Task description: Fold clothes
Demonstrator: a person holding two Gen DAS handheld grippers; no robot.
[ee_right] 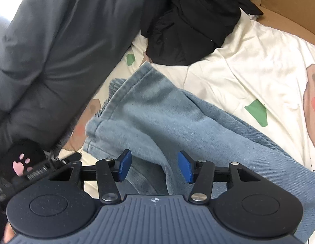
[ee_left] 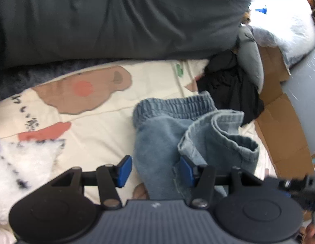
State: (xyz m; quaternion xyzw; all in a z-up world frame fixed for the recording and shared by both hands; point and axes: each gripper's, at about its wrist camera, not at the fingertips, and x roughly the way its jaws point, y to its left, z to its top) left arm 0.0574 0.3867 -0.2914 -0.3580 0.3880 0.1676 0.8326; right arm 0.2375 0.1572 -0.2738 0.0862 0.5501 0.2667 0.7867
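Note:
Light blue jeans [ee_left: 161,134] lie crumpled on a cream printed bedsheet [ee_left: 96,122], with the elastic waistband [ee_left: 175,103] at the far end. A leg hem [ee_left: 228,134] is folded back over them. My left gripper [ee_left: 155,170] hovers over the near end with its jaws apart. Denim lies between the blue pads, and a fold drapes against the right pad [ee_left: 187,171]. In the right wrist view the jeans [ee_right: 157,118] spread under my right gripper [ee_right: 154,166]. Its jaws also stand apart, with cloth below and between the pads but not pinched.
A dark grey duvet [ee_left: 116,20] is bunched along the far side. A black garment [ee_right: 188,26] lies beyond the jeans. Cardboard [ee_left: 279,126] borders the bed on the right. White fluffy fabric [ee_left: 25,158] lies at the left. A black glove with a pink paw print [ee_right: 21,160] shows at lower left.

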